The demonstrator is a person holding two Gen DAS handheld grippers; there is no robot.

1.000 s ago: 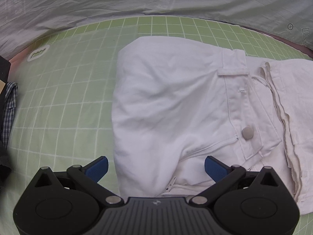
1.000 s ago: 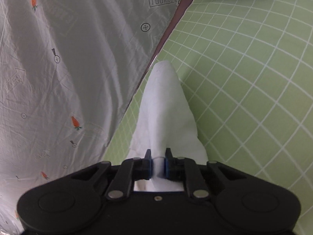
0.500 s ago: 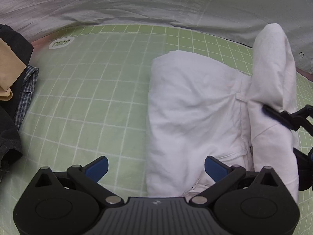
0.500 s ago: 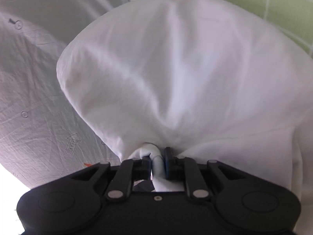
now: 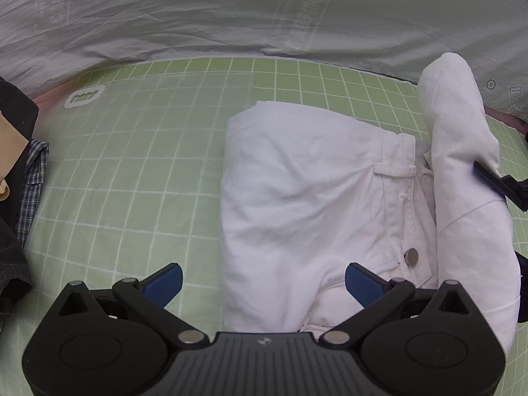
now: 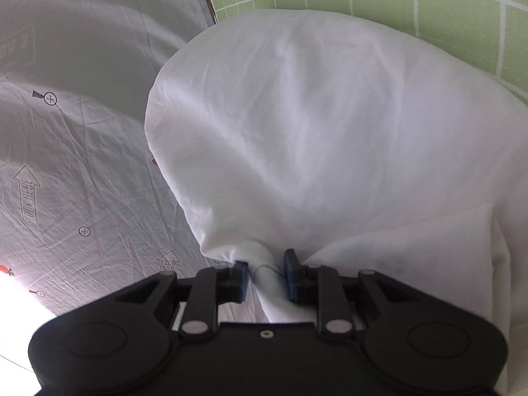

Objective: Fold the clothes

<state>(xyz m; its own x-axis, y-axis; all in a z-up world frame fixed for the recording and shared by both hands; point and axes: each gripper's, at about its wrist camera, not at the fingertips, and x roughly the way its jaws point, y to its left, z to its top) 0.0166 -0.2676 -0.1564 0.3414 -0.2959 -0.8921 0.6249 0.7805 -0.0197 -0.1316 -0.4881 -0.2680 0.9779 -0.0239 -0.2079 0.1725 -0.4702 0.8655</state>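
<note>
White trousers (image 5: pixel 297 204) lie folded on the green grid mat (image 5: pixel 132 165), their waistband and metal button (image 5: pixel 411 256) facing up. My left gripper (image 5: pixel 264 283) hovers open above the trousers' near edge, with nothing pinched. The trouser leg (image 5: pixel 462 165) stands up in a hump at the right, over the waist part. One black finger (image 5: pixel 495 184) of my right gripper shows there. In the right wrist view, my right gripper (image 6: pixel 265 275) has a strand of the white cloth (image 6: pixel 330 132) between its blue pads. Its jaws are opening, and a gap shows on the left pad's side.
A dark pile of clothes (image 5: pixel 13 231) with a plaid shirt (image 5: pixel 33 178) sits at the mat's left edge. A grey printed sheet (image 5: pixel 231 16) borders the far side of the mat and fills the left of the right wrist view (image 6: pixel 82 132).
My right gripper swung the trouser leg over onto the waist part and its pads have parted from the cloth. The left gripper stayed open and barely moved.
</note>
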